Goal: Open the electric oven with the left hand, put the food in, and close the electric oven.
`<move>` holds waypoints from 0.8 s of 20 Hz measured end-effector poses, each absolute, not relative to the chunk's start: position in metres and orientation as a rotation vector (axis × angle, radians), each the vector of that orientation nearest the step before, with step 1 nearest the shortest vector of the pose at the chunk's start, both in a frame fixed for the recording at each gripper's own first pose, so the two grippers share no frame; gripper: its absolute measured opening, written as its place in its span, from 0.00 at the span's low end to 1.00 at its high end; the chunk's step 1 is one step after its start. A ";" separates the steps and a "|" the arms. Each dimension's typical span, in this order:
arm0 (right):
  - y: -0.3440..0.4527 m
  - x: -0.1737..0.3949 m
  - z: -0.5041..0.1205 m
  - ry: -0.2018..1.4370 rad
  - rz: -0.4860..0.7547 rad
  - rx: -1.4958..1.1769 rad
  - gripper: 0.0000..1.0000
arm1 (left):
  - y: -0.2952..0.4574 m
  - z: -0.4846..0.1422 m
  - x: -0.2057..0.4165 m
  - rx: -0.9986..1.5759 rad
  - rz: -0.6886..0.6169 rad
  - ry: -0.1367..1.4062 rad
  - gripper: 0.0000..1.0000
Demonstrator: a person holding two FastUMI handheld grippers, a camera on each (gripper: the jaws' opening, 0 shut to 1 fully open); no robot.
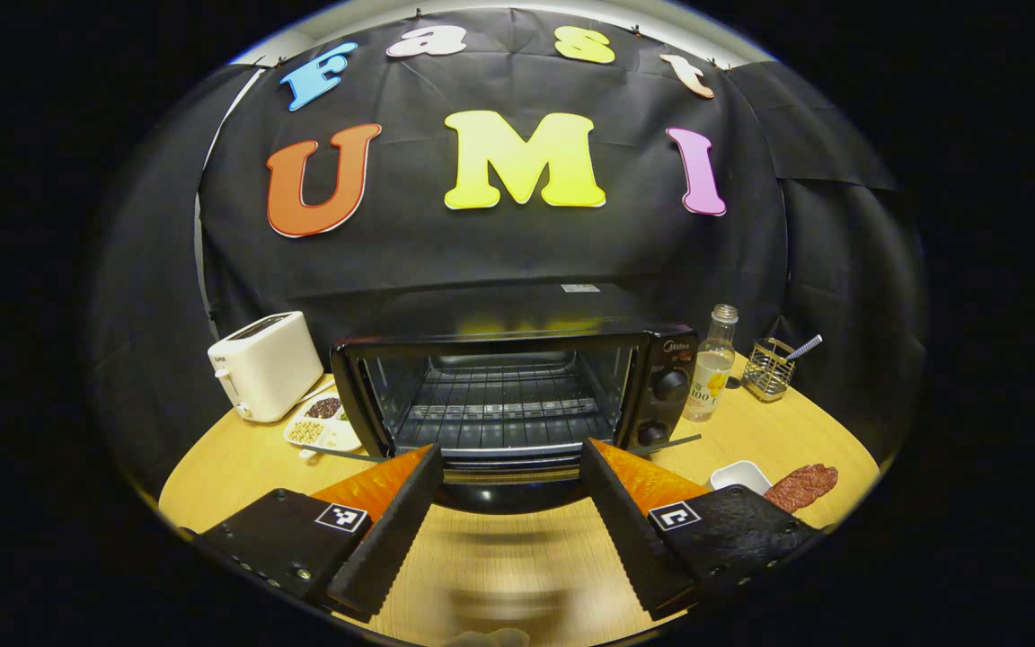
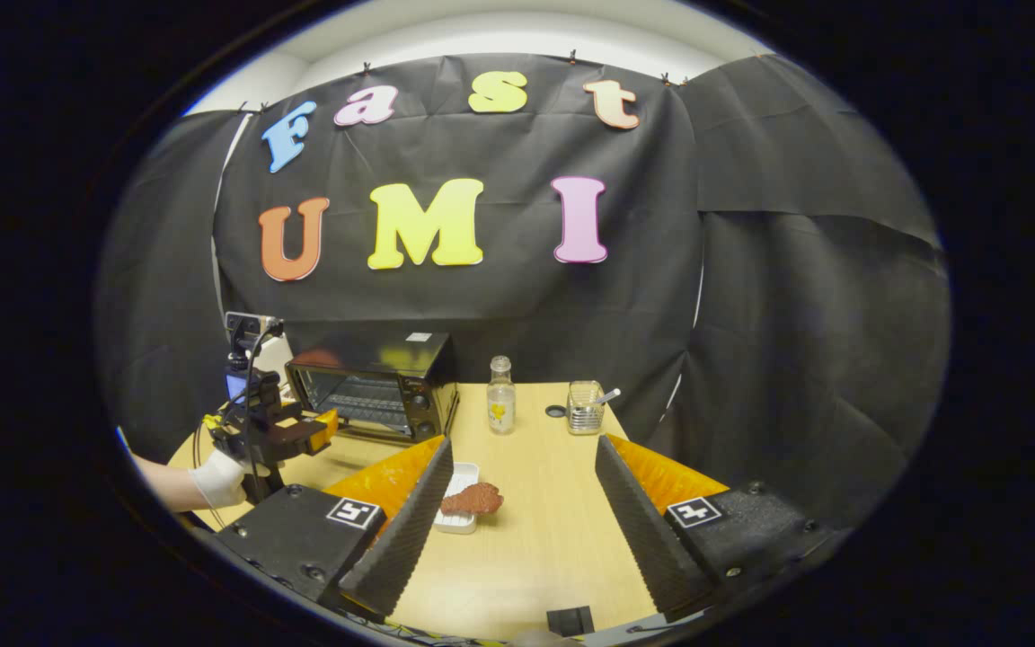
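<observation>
Left gripper view: the left gripper (image 1: 510,467) is held open before the opened oven (image 1: 517,386); the right gripper (image 2: 525,467) is spread above the meat (image 2: 473,499).

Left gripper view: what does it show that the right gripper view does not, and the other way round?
From the left gripper view: a divided dish of seeds beside the oven. From the right gripper view: a gloved hand holding the left gripper. In both: the open oven, bottle, wire holder, small white dish and meat.
</observation>
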State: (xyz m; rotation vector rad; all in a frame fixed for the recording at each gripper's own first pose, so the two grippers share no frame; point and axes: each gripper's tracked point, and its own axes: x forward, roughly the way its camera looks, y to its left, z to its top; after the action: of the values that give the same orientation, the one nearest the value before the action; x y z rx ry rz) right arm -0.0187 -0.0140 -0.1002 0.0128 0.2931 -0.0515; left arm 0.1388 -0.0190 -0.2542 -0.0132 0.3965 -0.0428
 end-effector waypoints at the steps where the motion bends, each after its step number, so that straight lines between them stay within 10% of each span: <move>1: -0.014 -0.019 -0.102 0.295 -0.050 0.012 1.00 | -0.019 -0.259 0.134 -0.012 -0.043 0.401 0.98; 16: -0.022 -0.034 -0.126 0.346 -0.064 0.007 0.96 | -0.028 -0.341 0.082 -0.041 -0.046 0.629 0.98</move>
State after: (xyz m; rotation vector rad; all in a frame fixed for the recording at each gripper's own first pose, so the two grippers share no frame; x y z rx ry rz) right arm -0.0343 -0.0218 -0.1257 0.0065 0.3460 -0.0645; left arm 0.0824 -0.0279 -0.3410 -0.0408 0.6291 -0.0458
